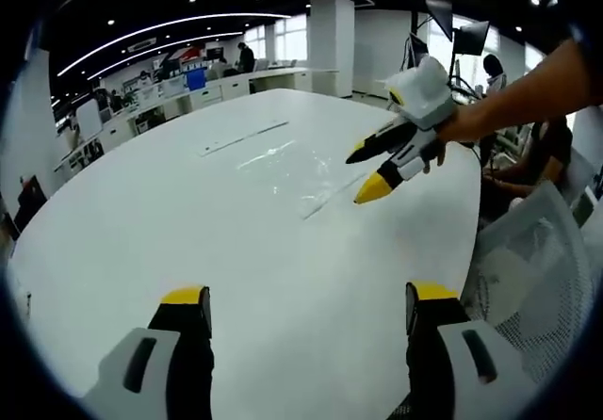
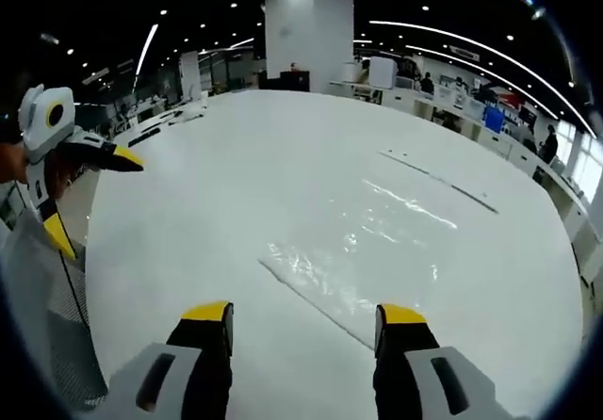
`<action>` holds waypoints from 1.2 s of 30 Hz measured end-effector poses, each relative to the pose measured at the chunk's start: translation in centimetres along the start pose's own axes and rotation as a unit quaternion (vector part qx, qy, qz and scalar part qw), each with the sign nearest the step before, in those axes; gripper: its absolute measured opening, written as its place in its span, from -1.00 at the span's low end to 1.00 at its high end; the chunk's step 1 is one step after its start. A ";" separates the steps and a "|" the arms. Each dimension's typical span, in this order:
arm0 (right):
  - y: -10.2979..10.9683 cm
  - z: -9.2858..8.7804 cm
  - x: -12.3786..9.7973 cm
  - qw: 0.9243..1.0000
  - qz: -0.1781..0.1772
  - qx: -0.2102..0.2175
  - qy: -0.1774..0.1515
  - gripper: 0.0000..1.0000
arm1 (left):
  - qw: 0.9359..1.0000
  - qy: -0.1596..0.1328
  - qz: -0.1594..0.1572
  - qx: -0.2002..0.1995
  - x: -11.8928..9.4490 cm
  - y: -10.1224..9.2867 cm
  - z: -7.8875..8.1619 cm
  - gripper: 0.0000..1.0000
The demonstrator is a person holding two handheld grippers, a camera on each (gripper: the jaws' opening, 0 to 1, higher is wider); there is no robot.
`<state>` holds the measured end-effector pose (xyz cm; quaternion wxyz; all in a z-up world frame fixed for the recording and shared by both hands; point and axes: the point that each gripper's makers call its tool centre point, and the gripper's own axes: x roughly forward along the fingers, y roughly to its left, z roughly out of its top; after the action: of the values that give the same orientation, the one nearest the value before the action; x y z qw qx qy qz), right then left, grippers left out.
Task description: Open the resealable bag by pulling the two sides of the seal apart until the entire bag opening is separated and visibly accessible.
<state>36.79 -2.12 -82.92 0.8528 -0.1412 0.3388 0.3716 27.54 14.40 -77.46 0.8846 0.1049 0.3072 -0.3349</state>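
On table (image 2: 188, 250), bag (image 2: 367, 241) lying flat

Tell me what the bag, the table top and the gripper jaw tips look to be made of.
Bag: thin clear plastic film, glossy; the white table shows through and its wrinkles catch light.
Table: smooth white top, probably laminate or painted board; it has an even matte sheen with soft reflections.
Jaw tips of the right gripper and left gripper: yellow caps over black, likely moulded plastic or rubber; which one is unclear.
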 end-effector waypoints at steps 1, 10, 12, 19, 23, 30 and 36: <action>-0.2 -0.1 0.1 1.000 0.000 0.003 0.002 0.17 | 1.000 0.000 0.000 0.000 0.0 0.0 0.1 0.69; -2.0 -1.2 0.5 0.999 -0.008 0.050 0.015 0.17 | 1.000 0.002 -0.003 -0.001 0.2 0.1 0.2 0.67; -1.9 -1.5 0.5 0.998 -0.004 0.057 0.020 0.18 | 1.000 0.003 -0.003 -0.005 0.2 0.2 0.2 0.67; -0.8 -2.6 0.9 0.996 0.018 0.081 0.035 0.04 | 1.000 0.009 -0.001 -0.007 0.3 0.5 0.0 0.65; -0.3 -2.7 0.8 0.994 0.029 0.094 0.037 -0.12 | 1.000 0.012 -0.002 -0.005 0.4 0.4 -0.2 0.64; -1.6 -2.3 0.9 0.997 0.012 0.068 0.046 -0.23 | 1.000 0.016 -0.003 -0.006 0.5 0.5 -0.3 0.64; -1.6 -2.9 1.1 0.997 0.018 0.040 0.067 -0.31 | 1.000 0.021 -0.005 -0.003 0.5 0.4 -0.3 0.63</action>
<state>37.16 -4.07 -85.86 0.8263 -0.1260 0.4123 0.3624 27.95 14.52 -78.03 0.8765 0.1080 0.3270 -0.3363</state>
